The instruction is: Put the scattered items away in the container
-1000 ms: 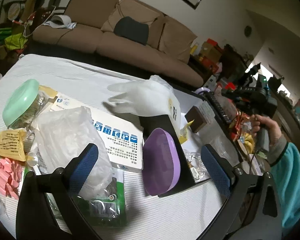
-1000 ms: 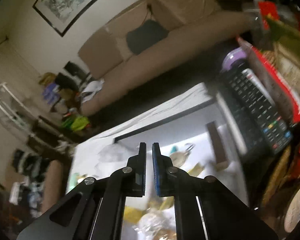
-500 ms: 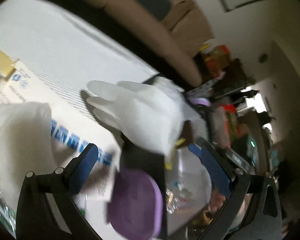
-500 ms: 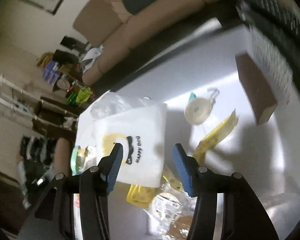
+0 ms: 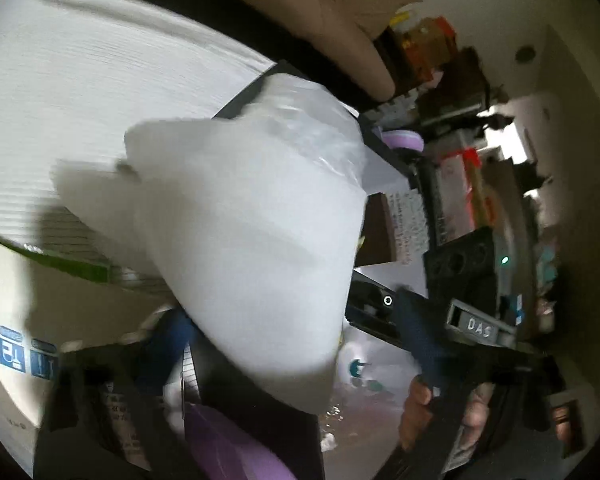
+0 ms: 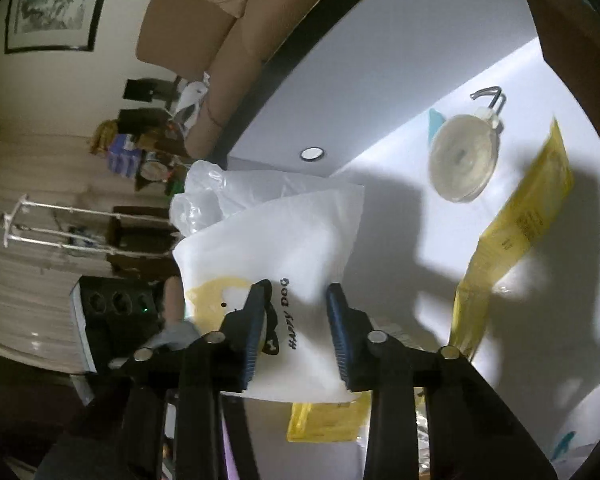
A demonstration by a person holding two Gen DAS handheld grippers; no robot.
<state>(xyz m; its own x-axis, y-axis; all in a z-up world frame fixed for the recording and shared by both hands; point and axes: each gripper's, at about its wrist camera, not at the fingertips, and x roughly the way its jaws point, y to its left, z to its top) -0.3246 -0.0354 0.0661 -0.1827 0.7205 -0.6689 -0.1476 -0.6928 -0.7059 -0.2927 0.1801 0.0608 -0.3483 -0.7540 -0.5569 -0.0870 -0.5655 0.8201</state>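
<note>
A white plastic bag (image 5: pixel 252 232) printed "HAPPY DOG" fills the left wrist view, standing up from the black container's edge (image 5: pixel 260 412). My left gripper (image 5: pixel 296 344) is open, its blue pads either side of the bag's lower part. In the right wrist view the same bag (image 6: pixel 276 248) stands right in front of my right gripper (image 6: pixel 296 328), which is open with the bag's lower edge between its blue pads (image 6: pixel 340 332). A purple lid (image 5: pixel 236 444) lies at the bottom of the left view.
A round clear suction hook (image 6: pixel 464 160) and a yellow sachet (image 6: pixel 516 220) lie on the white surface. A white instruction sheet (image 5: pixel 16 320) lies left. A brown block (image 5: pixel 380 232) and cluttered shelves (image 5: pixel 460 184) stand right. A sofa (image 6: pixel 204 40) is behind.
Both grippers have closed in on the white bag from opposite sides. The right gripper has opened from shut. The left view now sits close under the bag.
</note>
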